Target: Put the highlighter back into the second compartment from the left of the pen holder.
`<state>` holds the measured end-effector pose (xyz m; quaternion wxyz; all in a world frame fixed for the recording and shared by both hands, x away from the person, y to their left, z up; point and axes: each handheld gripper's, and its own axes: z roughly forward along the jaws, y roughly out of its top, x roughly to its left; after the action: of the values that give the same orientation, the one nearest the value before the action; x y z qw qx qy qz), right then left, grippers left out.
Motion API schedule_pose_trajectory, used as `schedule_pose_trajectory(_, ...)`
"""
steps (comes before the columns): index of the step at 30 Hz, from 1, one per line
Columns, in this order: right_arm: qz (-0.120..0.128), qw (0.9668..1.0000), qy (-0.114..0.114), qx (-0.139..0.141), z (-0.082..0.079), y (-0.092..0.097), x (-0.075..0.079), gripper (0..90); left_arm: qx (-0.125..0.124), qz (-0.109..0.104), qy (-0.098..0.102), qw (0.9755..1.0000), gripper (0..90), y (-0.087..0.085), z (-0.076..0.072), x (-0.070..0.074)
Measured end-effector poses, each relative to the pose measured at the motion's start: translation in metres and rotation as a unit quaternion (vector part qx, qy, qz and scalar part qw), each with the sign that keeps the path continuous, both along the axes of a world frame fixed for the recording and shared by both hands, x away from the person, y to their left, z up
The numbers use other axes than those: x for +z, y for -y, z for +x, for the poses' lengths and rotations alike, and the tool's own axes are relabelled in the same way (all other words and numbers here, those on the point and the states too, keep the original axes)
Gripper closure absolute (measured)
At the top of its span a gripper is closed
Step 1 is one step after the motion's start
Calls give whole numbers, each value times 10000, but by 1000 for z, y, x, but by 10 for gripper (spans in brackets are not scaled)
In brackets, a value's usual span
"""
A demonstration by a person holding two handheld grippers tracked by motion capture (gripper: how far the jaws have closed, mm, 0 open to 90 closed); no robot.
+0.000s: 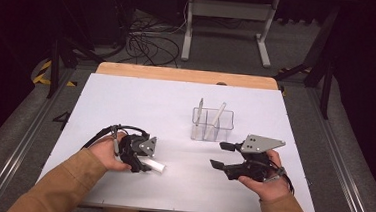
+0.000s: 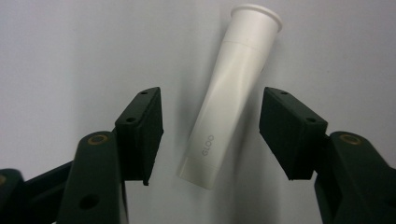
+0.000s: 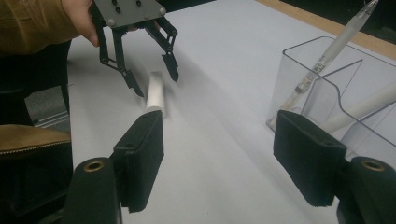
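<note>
Smooth white flared tube (image 2: 232, 91), matte table (image 2: 70, 51)

A white tube (image 2: 232, 93) with faint grey lettering lies mid-frame on a white table (image 1: 126, 101) edged in light wood; black grippers, tan sleeves (image 1: 65, 187), clear organiser (image 1: 212, 124).

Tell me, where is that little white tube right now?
The white tube lies flat on the table's near-left part, between the left gripper's open jaws.
</note>
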<state>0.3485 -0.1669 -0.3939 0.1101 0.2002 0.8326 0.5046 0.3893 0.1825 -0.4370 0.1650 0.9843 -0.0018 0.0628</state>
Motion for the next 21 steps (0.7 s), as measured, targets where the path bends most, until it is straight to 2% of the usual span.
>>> schedule_pose_trajectory(4,-6,10000,4,-1,0,0,0,344,-56,43,-10,10000,443,2,-1,-1)
schedule_pose_trajectory(10,-20,10000,-5,3,0,-1,-1,343,-215,160,131,9996,478,5,-3,-1)
schedule_pose_trajectory(19,-30,10000,-6,9,0,-1,-1,342,-274,322,127,9990,550,6,-4,-4)
schedule_pose_trajectory(21,-33,10000,-8,12,0,-1,-2,342,-254,331,65,9991,578,6,-3,-4)
